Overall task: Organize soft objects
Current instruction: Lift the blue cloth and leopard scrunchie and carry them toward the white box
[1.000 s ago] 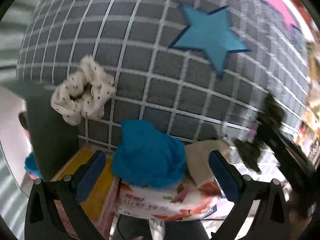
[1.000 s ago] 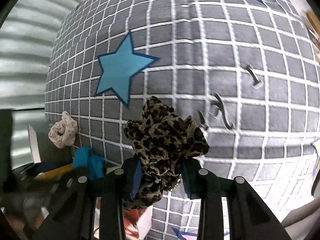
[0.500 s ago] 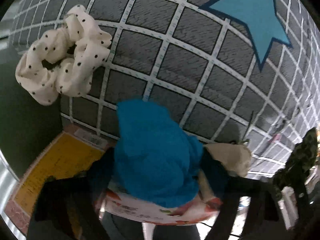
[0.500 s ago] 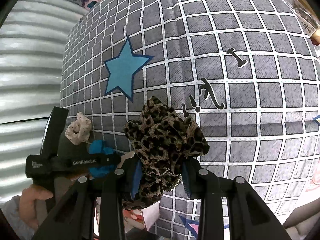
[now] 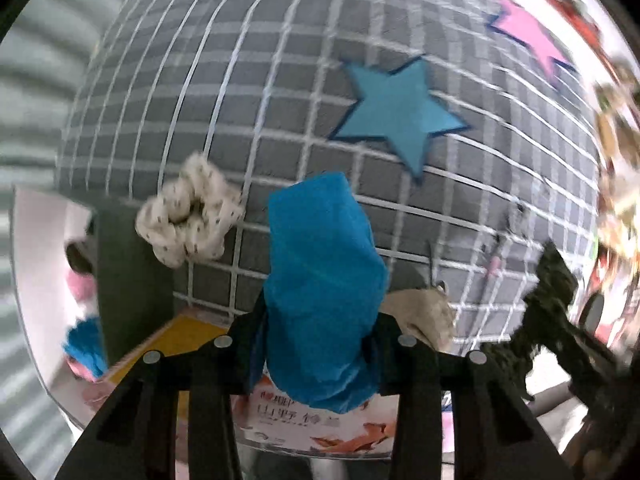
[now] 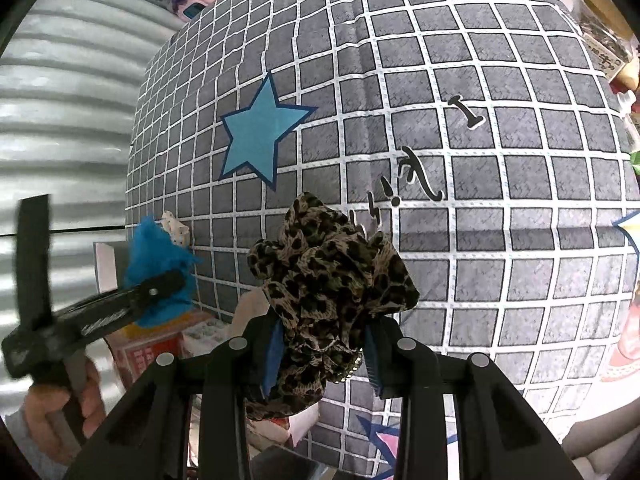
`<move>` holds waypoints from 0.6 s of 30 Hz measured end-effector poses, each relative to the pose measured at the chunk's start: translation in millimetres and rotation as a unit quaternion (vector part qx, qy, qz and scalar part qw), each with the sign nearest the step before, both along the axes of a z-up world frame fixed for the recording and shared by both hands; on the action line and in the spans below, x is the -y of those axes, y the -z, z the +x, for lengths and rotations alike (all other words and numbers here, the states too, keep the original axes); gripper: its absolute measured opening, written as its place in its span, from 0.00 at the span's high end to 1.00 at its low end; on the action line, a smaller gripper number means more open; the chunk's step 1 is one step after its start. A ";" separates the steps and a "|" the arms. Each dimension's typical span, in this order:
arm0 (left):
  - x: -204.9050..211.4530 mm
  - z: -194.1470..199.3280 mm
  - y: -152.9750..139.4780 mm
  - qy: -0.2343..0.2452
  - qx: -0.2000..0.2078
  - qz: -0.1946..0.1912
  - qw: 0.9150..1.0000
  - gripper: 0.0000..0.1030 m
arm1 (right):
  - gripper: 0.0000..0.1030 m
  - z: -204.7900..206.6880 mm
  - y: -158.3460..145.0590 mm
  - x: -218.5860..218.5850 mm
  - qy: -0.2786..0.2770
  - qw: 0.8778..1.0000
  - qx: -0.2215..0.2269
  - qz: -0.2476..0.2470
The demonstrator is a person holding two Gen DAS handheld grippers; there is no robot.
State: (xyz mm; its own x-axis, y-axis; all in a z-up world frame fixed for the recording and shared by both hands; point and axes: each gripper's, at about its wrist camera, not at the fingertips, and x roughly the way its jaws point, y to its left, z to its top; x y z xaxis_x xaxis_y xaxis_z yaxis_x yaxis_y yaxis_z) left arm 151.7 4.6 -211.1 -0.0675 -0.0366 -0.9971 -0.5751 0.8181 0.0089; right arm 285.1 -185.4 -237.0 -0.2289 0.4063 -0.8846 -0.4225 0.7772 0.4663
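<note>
Left wrist: left gripper (image 5: 316, 344) clamps blue cloth (image 5: 320, 280).

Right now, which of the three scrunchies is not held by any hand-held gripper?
The white polka-dot scrunchie: it lies free on the checked bedsheet. The blue scrunchie is clamped in the left hand-held gripper, the leopard-print scrunchie in the right hand-held gripper.

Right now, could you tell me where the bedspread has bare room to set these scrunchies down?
The grid bedspread is bare right of the leopard scrunchie, below the black lettering, and around the blue star. It is crowded at the left edge, with the dotted scrunchie and boxes.
</note>
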 end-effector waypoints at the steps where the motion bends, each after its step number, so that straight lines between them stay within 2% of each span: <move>1: 7.4 0.2 -8.5 0.023 0.010 0.007 1.000 0.58 | 0.65 -2.0 -0.9 1.3 0.000 1.000 0.002 -0.002; 5: 32.6 6.3 -28.8 0.078 0.032 0.013 0.996 0.58 | 0.65 -12.2 -3.6 8.6 -0.001 1.000 0.008 -0.012; 9: 69.2 -8.9 -30.6 0.116 0.045 0.009 0.992 0.58 | 0.65 -28.0 -6.0 17.5 0.001 1.000 0.016 -0.025; 18: 92.1 -45.8 -41.6 0.177 0.074 -0.003 0.981 0.58 | 0.65 -75.9 -9.3 38.1 0.007 0.998 0.028 -0.047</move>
State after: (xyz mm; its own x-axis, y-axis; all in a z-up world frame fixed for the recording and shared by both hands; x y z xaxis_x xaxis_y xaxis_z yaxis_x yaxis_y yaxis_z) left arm 105.9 -87.5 -169.5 0.0694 -0.0421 -0.9967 -0.2486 0.9669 -0.0581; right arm 209.3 -223.5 -227.7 -0.1720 0.3237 -0.9304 -0.4347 0.8226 0.3666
